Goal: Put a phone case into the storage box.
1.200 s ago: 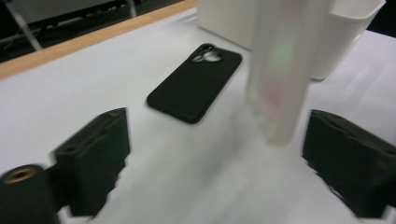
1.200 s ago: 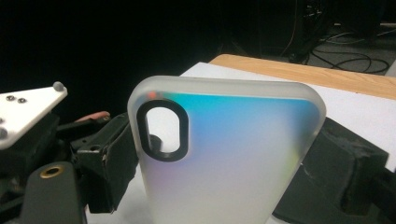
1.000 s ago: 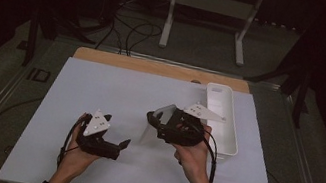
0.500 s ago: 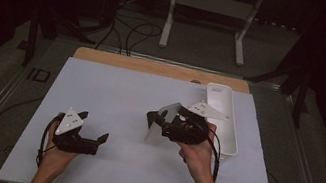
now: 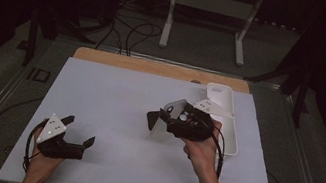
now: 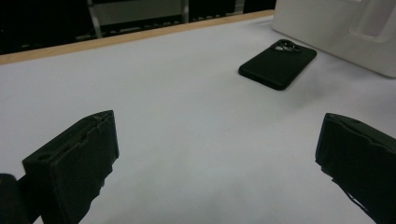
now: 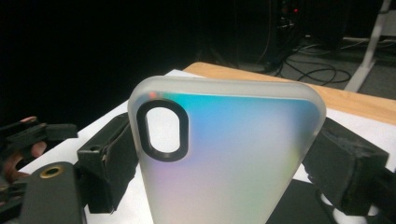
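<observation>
Two grippers, one case held

Right gripper [image 5: 158, 121] fingers clamp the frosted phone case [image 7: 224, 158] upright above mid-counter [image 5: 115, 93]. Left gripper [image 5: 77, 132] gapes empty, near left. Next, probably: fit case onto the black phone [image 6: 278, 63].

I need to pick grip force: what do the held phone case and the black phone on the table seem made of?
Phone case: probably frosted translucent plastic or soft TPU, iridescent sheen, black-ringed camera cutout. Black phone: matte black back, perhaps a rubbery cover; hard to tell.
</observation>
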A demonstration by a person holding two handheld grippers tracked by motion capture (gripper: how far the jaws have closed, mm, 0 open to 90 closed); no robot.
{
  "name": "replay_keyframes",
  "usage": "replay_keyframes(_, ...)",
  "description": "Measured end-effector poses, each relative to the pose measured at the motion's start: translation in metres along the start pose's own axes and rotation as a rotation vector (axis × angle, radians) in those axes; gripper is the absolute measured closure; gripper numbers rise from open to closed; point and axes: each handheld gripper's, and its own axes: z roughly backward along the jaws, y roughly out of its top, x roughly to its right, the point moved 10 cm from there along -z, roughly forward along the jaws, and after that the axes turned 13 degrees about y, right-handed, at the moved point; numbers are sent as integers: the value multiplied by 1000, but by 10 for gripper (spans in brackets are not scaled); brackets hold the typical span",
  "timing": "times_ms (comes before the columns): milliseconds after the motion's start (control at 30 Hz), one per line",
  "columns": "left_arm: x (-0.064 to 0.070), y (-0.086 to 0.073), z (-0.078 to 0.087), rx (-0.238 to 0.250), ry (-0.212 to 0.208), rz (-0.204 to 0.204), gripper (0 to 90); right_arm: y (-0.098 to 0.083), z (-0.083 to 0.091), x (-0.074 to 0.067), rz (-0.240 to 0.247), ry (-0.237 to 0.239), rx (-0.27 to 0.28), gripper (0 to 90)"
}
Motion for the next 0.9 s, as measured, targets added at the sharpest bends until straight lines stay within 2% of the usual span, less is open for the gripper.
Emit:
replay_keyframes(333,-4,-2,1,9,21,4,0,14,8,14,31,-44,2,166)
replay_keyframes(467,-4,-2,0,10,24,11,0,23,11,24,42,-74,7,166)
replay_keyframes(900,-8,-1,0,16,39,24,0,40,14,47,32,-131,24,166)
